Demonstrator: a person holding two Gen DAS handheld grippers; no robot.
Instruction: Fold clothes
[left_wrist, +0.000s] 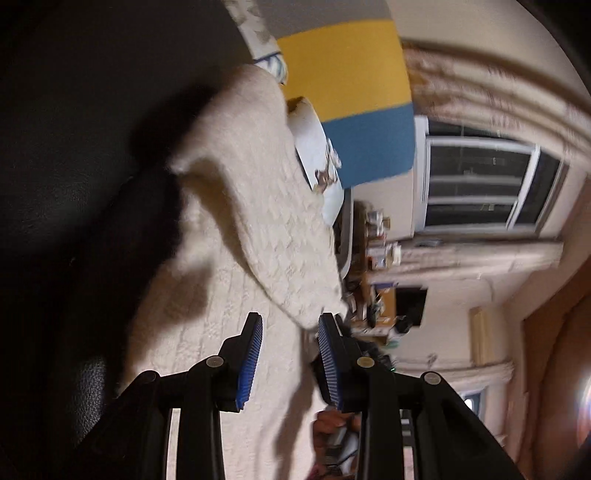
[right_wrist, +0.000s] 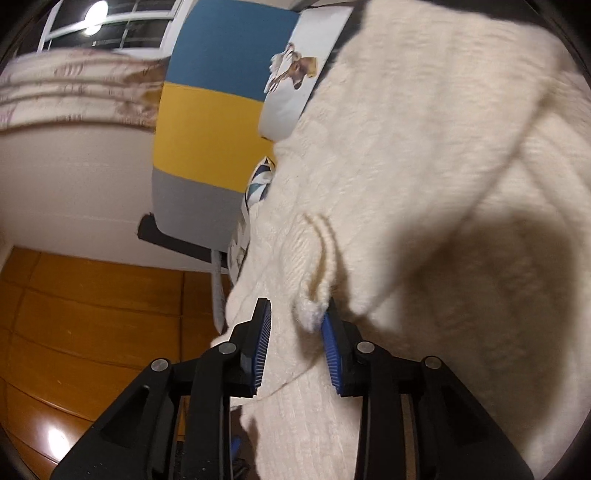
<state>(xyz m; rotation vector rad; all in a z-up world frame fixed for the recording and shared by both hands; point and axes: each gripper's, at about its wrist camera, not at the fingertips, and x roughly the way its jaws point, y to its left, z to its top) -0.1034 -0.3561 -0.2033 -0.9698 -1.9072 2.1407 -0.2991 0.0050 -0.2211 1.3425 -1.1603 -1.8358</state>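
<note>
now one cream cable-knit sweater (right_wrist: 424, 155) lies across a dark leather-like surface (left_wrist: 74, 147), its hem edge running off at 6 o'clock. the right gripper (right_wrist: 295, 328) stands parted, a fuzzy fold beside its 3 o'clock pad, not pinched. the left gripper (left_wrist: 290, 354) is likewise released, knit lying under the gap. open wooden floor (right_wrist: 74, 314) spreads at 8 o'clock; one striped headboard (right_wrist: 207, 122) rises at 11.

left hand-held gripper (left_wrist: 290, 356): lower centre, blue pads apart, neither pressing the knit | cream knit sweater (left_wrist: 258, 236): spread from centre to bottom edge, corner flap beside right pad | striped panel (left_wrist: 351, 92): top centre, grey-yellow-blue | window (left_wrist: 487, 184): right
</note>
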